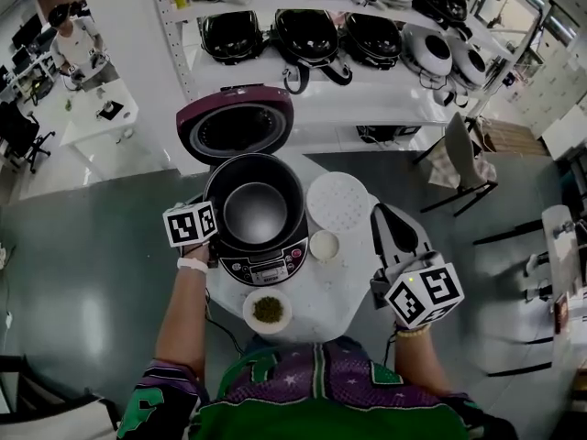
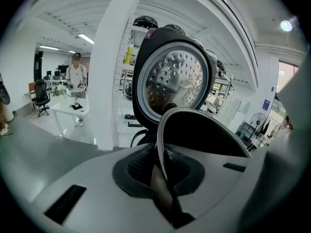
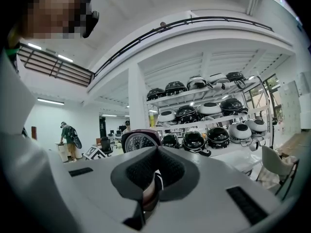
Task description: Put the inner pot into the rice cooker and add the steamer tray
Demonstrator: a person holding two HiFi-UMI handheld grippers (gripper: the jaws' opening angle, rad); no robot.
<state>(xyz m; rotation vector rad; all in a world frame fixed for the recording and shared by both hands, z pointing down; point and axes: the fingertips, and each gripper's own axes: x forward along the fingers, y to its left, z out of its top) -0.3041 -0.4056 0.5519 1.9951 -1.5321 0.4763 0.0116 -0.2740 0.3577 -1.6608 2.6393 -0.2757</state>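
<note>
Inner pot [image 1: 255, 211] – one, dark metal, round – stands in the open mouth of the single rice cooker [image 1: 266, 266] at the middle of the round white bench [image 1: 323, 302]. Whether it is fully seated cannot be told.

At the pot's left edge the left gripper [image 2: 160, 174] is clamped on the thin rim. The left gripper view shows the metal lip pinched between the two dark pads, with the pot's hollow curving away to the right. Behind the pot the cooker's one lid [image 1: 236, 122], maroon outside with a dimpled metal plate inside, stands tipped back and open.

In front of the cooker sits one small bowl [image 1: 268, 310] with something green in it. Right of the cooker lie two more white things: one small cup [image 1: 324, 245] just beside the control panel, and beyond it the one steamer tray [image 1: 337, 200], a flat perforated disc resting on the bench, apart from the cooker.

Further right the right gripper [image 1: 382, 214] hangs over the bench edge – its jaws are together with nothing between them, near the tray but not touching it.

Behind the bench, a white shelf [image 1: 275, 73] carries other cookers; the nearer row shows three dark and two pale ones.
</note>
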